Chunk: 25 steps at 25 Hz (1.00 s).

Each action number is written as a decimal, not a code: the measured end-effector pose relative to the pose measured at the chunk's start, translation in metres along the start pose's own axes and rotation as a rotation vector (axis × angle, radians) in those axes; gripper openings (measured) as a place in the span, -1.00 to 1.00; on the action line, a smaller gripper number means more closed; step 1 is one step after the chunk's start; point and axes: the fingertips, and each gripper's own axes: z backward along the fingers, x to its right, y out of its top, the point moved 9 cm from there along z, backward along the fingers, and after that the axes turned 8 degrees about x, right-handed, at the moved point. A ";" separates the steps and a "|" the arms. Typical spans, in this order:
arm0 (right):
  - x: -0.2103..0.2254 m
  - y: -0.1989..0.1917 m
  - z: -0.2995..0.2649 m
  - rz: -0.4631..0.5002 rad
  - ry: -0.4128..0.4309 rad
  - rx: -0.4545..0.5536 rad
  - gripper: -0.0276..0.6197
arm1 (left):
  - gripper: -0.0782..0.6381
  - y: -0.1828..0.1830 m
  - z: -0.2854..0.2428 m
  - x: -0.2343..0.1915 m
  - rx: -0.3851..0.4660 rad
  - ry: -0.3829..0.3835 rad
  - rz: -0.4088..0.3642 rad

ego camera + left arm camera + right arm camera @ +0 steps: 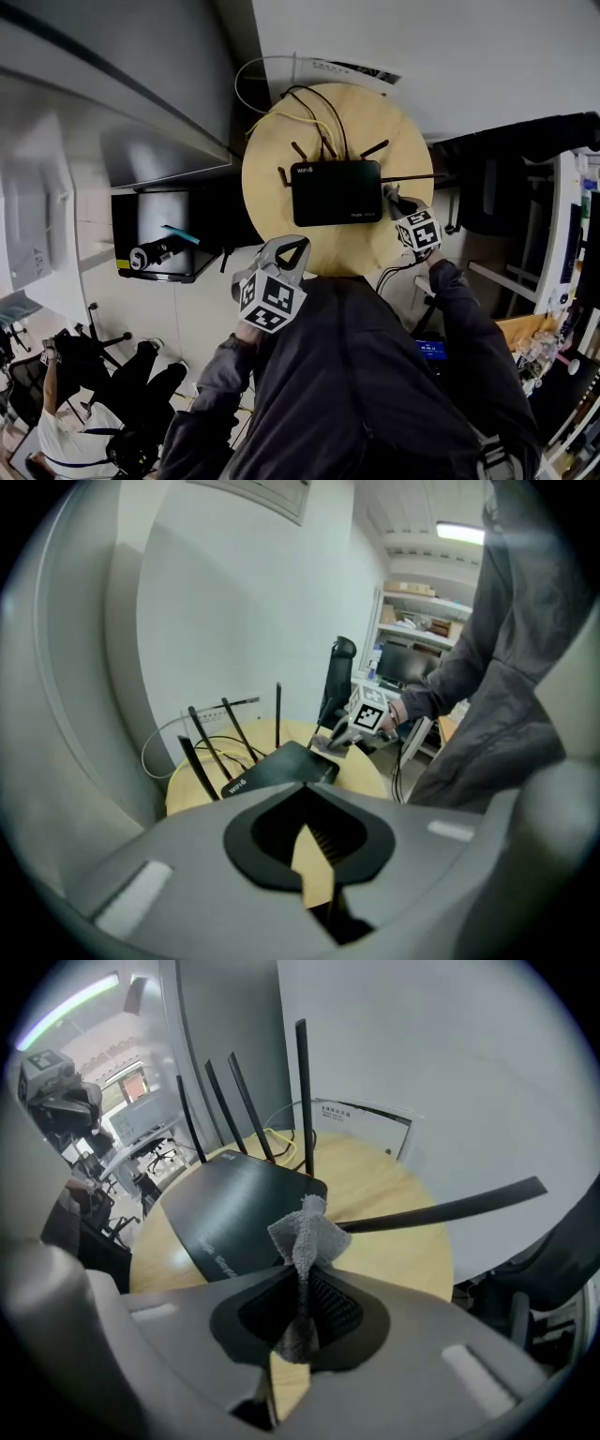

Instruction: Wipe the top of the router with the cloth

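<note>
Head view: the black router [336, 192] lies flat at the middle of the round wooden tabletop [398, 127], most of its antennas fanning toward 12 o'clock and one long antenna [412, 177] sticking out toward 3 o'clock. The right hand-held gripper [389, 194] sits at the router's 3 o'clock edge, with the right sleeve [469, 319] reaching up to it from about 5 o'clock and the forearm stretched forward. The left hand-held gripper [292, 251] is held back at the tabletop's rim near 7 o'clock, tips aimed toward 12 o'clock, and the left arm is bent close to the body.

In the right gripper view, the jaws are clenched on the grey cloth [305, 1237], whose bunched end juts out past the tips, over the router's near corner; whether it touches the lid cannot be told. In the left gripper view, the jaws are pressed together with nothing between them, well apart from the router.
</note>
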 end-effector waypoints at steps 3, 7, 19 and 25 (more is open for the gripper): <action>0.015 0.004 -0.016 0.130 0.022 -0.028 -0.83 | -0.78 0.001 0.000 0.003 -0.011 0.013 0.005; 0.013 0.016 -0.033 0.273 0.112 -0.060 -0.83 | -0.78 0.000 0.001 0.012 -0.027 0.034 0.026; -0.006 0.011 -0.041 0.549 0.208 -0.030 -0.83 | -0.78 -0.001 0.000 0.033 -0.044 0.075 0.068; -0.026 -0.012 -0.023 0.575 0.238 -0.020 -0.83 | -0.78 0.001 -0.003 0.037 -0.044 0.055 0.055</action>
